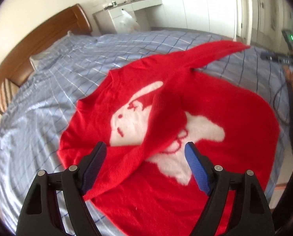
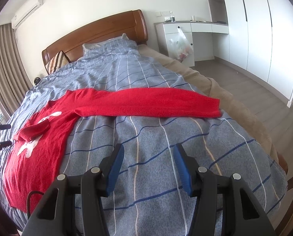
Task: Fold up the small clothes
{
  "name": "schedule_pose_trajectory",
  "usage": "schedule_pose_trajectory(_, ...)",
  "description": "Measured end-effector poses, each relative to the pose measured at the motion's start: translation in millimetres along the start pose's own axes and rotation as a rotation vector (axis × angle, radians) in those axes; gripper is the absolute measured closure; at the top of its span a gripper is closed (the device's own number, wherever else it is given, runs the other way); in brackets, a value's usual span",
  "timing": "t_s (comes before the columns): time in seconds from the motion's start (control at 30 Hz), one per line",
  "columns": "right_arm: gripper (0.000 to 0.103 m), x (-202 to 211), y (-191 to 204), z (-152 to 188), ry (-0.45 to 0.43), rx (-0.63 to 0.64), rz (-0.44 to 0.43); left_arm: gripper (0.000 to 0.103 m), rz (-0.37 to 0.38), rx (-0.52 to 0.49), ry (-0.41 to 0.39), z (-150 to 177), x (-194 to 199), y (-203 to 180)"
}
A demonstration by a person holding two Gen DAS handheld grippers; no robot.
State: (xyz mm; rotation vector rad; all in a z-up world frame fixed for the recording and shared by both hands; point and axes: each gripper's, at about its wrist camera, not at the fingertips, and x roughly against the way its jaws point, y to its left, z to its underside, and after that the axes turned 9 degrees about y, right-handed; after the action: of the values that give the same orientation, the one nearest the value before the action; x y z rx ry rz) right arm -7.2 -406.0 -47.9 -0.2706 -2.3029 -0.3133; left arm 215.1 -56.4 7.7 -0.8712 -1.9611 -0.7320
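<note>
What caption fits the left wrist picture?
Open left tool above a red sweater, one sleeve folded across its white bunny.

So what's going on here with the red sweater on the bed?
A person with a gripper in each hand is folding a red sweater laid flat on a blue checked bedspread. One sleeve is already folded across the white rabbit on the chest, and the left gripper hovers open just above it, pads clear of the cloth. The other sleeve lies stretched straight out. The right gripper is open over bare bedspread, holding nothing.
</note>
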Motion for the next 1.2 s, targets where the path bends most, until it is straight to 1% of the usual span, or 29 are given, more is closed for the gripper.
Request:
schedule_pose_trajectory(0.03, 0.051, 0.9, 1.4, 0.2, -0.005, 0.006, 0.005, 0.014, 0.096, 0.041, 0.034, -11.1, -10.8, 12.3)
schedule_pose_trajectory(0.07, 0.051, 2.1, 3.0, 0.5, -0.012, 0.013, 0.011, 0.013, 0.221, 0.086, 0.099, -21.4, -27.6, 23.5)
schedule_pose_trajectory(0.1, 0.051, 3.1, 4.4, 0.6, -0.018, 0.017, 0.014, 0.016, 0.312, 0.126, 0.153, -28.2, -44.5, 32.2)
schedule_pose_trajectory(0.13, 0.051, 3.9, 5.1, 0.7, -0.023, 0.019, 0.017, 0.038, 0.35, 0.156, 0.182, -33.4, -58.1, 36.6)
schedule_pose_trajectory(0.17, 0.051, 4.7, 5.4, 1.0, -0.027, 0.02, 0.017, 0.061, 0.358, 0.166, 0.186, -37.1, -66.7, 38.2)
schedule_pose_trajectory(0.2, 0.051, 5.4, 5.3, 1.2, -0.03, 0.02, 0.018, 0.099, 0.353, 0.153, 0.176, -39.8, -68.7, 34.7)
schedule_pose_trajectory(0.23, 0.051, 6.3, 4.8, 1.3, -0.034, 0.018, 0.017, 0.099, 0.341, 0.108, 0.125, -40.8, -60.7, 25.7)
schedule_pose_trajectory(0.27, 0.051, 7.3, 4.1, 1.6, -0.038, 0.015, 0.016, 0.099, 0.349, 0.026, 0.049, -38.5, -43.8, 9.7)
schedule_pose_trajectory(0.3, 0.051, 8.2, 3.3, 2.0, -0.042, 0.011, 0.013, 0.098, 0.371, -0.055, 0.003, -33.4, -27.2, -5.9)
schedule_pose_trajectory(0.33, 0.051, 8.7, 2.4, 2.2, -0.044, 0.008, 0.01, 0.095, 0.371, -0.136, -0.012, -26.7, -13.3, -24.8)
schedule_pose_trajectory(0.37, 0.051, 8.3, 1.1, 2.2, -0.043, 0.004, 0.009, 0.095, 0.352, -0.219, 0.0, -16.5, -2.1, -44.6)
schedule_pose_trajectory(0.4, 0.051, 7.7, -0.5, 1.9, -0.041, -0.002, 0.009, 0.091, 0.323, -0.288, 0.028, -7.2, 3.1, -59.7)
schedule_pose_trajectory(0.47, 0.051, 6.4, -3.4, 2.0, -0.037, -0.016, 0.004, 0.07, 0.268, -0.382, 0.103, 21.3, 9.1, -81.8)
schedule_pose_trajectory(0.5, 0.051, 5.7, -4.6, 2.0, -0.033, -0.024, 0.002, 0.047, 0.245, -0.398, 0.132, 35.0, 10.8, -86.6)
schedule_pose_trajectory(0.53, 0.051, 5.4, -5.8, 2.0, -0.032, -0.031, 0.001, 0.038, 0.232, -0.396, 0.148, 45.8, 12.9, -88.1)
schedule_pose_trajectory(0.6, 0.051, 6.3, -7.0, 1.9, -0.037, -0.039, 0.001, 0.038, 0.24, -0.346, 0.163, 60.7, 17.7, -81.2)
schedule_pose_trajectory(0.63, 0.051, 6.7, -7.0, 1.8, -0.039, -0.04, 0.001, 0.038, 0.238, -0.3, 0.154, 64.1, 21.2, -74.8)
schedule_pose_trajectory(0.73, 0.051, 5.4, -6.6, 1.4, -0.035, -0.041, 0.005, 0.037, 0.208, -0.132, 0.053, 56.2, 32.0, -60.3)
schedule_pose_trajectory(0.77, 0.051, 4.7, -5.9, 1.6, -0.031, -0.04, 0.005, 0.035, 0.213, -0.095, 0.006, 52.5, 39.0, -63.0)
schedule_pose_trajectory(0.8, 0.051, 3.8, -5.6, 1.6, -0.027, -0.038, 0.007, 0.03, 0.218, -0.096, -0.03, 49.0, 43.1, -69.1)
schedule_pose_trajectory(0.83, 0.051, 3.4, -5.6, 1.6, -0.024, -0.036, 0.008, 0.026, 0.219, -0.136, -0.051, 44.7, 44.5, -81.1)
schedule_pose_trajectory(0.87, 0.051, 2.9, -5.3, 1.6, -0.022, -0.035, 0.01, 0.024, 0.209, -0.21, -0.05, 41.3, 42.9, -97.1)
schedule_pose_trajectory(0.93, 0.051, 3.3, -5.3, 2.0, -0.023, -0.032, 0.012, 0.024, 0.153, -0.378, -0.006, 37.6, 28.2, -127.1)
schedule_pose_trajectory(0.97, 0.051, 3.6, -5.3, 1.9, -0.025, -0.034, 0.011, 0.024, 0.123, -0.446, 0.026, 36.7, 16.5, -138.3)
schedule_pose_trajectory(1.0, 0.051, 4.3, -5.7, 1.9, -0.029, -0.037, 0.01, 0.025, 0.101, -0.491, 0.055, 35.3, 4.3, -145.3)
schedule_pose_trajectory(1.07, 0.051, 6.3, -7.4, 2.3, -0.039, -0.047, 0.007, 0.028, 0.077, -0.531, 0.094, 32.2, -15.8, -151.2)
schedule_pose_trajectory(1.13, 0.051, 7.9, -9.2, 2.4, -0.046, -0.059, 0.006, 0.036, 0.065, -0.53, 0.113, 29.4, -30.0, -150.2)
schedule_pose_trajectory(1.17, 0.051, 8.3, -10.2, 2.5, -0.048, -0.065, 0.005, 0.039, 0.076, -0.521, 0.113, 26.7, -33.4, -149.2)
schedule_pose_trajectory(1.2, 0.051, 8.4, -11.4, 3.0, -0.049, -0.07, 0.003, 0.051, 0.101, -0.503, 0.105, 24.2, -33.4, -147.1)
